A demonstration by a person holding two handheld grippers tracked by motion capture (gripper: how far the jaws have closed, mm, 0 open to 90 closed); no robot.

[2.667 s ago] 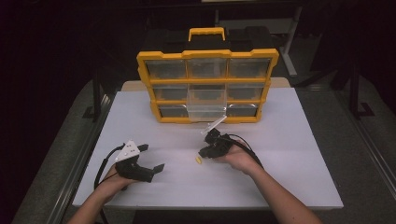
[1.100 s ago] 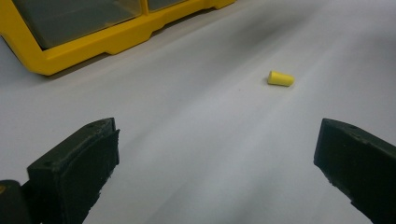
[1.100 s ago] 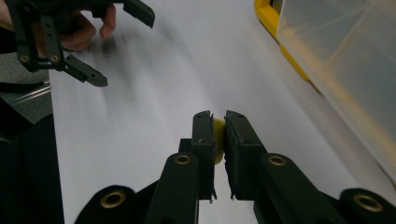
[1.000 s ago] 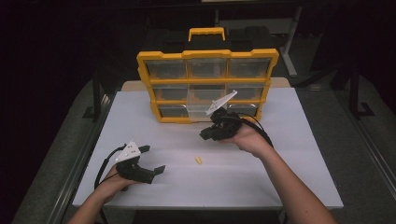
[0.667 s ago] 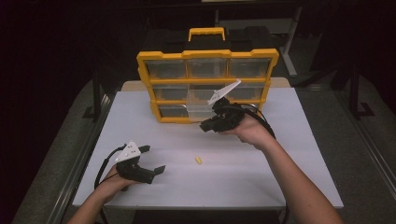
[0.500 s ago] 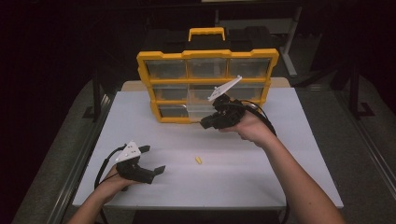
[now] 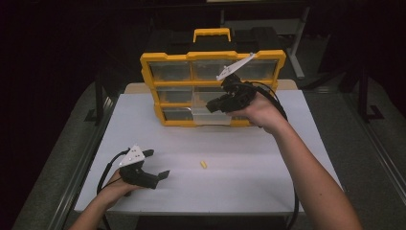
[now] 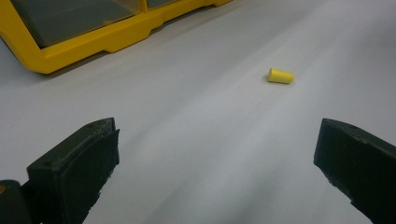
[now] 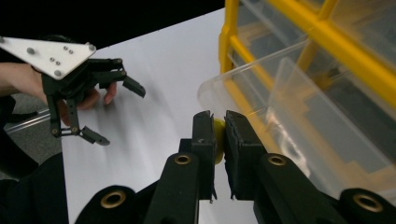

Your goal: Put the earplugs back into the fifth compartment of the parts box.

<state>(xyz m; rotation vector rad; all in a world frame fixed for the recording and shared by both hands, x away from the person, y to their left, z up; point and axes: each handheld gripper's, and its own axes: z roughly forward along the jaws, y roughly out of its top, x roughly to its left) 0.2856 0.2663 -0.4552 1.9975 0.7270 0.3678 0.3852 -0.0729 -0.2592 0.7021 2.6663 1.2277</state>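
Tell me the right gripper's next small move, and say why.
Probably carry the right gripper a little further forward, over the pulled-out clear plastic drawer of the yellow organiser box, then open. Its jaws are shut on a small yellow foam plug, held just at the drawer's near rim, not yet above its inside. A second yellow plug lies on the white table.

A workshop or lab: dark room, white bench point(image 7: 287, 158), yellow parts organizer point(image 7: 165, 62).
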